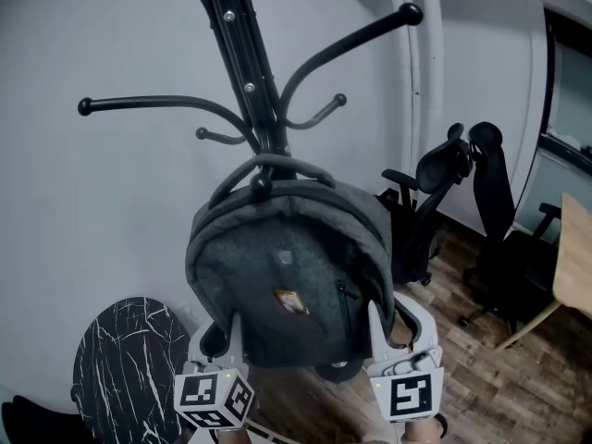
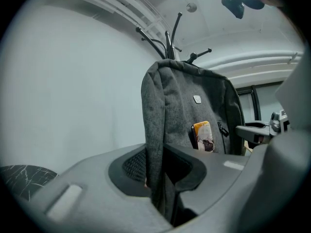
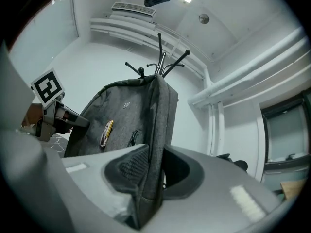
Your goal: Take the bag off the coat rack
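Head view: bag hangs upright, top loop hooked on the coat rack above both grips; left gripper clamps its left edge, right gripper its right, equally near.

Black office chair stands on wooden floor.

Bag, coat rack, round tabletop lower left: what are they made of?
Bag: woven fabric, heathered grey, matte; it sags and folds softly.
Coat rack: likely metal tube, glossy black paint; thin curved arms, screw heads.
Tabletop: black with white veins, marble or a marble-look print; cannot tell.
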The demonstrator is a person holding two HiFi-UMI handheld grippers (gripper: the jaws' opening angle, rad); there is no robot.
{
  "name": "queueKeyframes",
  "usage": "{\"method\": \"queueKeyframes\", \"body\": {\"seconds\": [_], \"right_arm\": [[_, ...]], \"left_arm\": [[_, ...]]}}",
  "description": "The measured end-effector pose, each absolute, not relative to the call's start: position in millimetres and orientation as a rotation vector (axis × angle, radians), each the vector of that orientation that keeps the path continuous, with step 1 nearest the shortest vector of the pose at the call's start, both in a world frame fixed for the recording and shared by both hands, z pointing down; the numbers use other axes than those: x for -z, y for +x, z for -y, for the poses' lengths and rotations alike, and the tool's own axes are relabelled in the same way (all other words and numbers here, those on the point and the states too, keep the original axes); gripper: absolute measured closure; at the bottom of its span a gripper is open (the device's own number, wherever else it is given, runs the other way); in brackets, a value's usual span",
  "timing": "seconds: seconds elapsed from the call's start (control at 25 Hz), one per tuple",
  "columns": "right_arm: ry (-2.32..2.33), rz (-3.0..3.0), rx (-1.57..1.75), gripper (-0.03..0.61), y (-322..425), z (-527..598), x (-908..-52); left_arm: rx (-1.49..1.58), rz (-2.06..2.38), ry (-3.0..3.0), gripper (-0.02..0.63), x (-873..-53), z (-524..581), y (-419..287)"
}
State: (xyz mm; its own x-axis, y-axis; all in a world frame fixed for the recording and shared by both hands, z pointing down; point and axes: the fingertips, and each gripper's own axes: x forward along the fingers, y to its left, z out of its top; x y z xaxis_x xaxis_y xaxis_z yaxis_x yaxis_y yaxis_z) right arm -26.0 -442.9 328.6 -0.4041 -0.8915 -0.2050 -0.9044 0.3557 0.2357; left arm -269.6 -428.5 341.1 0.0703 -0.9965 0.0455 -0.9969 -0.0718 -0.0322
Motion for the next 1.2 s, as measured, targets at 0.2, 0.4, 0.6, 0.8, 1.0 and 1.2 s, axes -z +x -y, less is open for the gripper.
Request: {"method": "queueKeyframes", "body": {"seconds": [0.2,0.4,0.6,0.8,1.0,1.2], "right_arm": [[-1.679,-2.519,-0.492,0.499,-23,429,-320],[-1.674,-2.516,-0.505,0.502,-20,415,-317],[-1.665,-2.517,-0.504,0.502,-18,400,-314],[-1.646,-2.503,-0.516,0.503,-18,383,-306],[-1.634,-2.51,-0.521,0.503,-20,369,-303],[-1.631,-2.529,-0.504,0.503,-21,358,-305]], "left_arm": [[-0.059,2.142,2.305,0.541,-333,415,-266],[-0.062,2.144,2.312,0.541,-330,400,-262],[-0.053,2.149,2.311,0.543,-326,385,-260],[-0.031,2.158,2.315,0.543,-319,366,-260],[-0.023,2.169,2.31,0.543,-315,350,-261],[-0.026,2.171,2.29,0.543,-318,338,-263]]}}
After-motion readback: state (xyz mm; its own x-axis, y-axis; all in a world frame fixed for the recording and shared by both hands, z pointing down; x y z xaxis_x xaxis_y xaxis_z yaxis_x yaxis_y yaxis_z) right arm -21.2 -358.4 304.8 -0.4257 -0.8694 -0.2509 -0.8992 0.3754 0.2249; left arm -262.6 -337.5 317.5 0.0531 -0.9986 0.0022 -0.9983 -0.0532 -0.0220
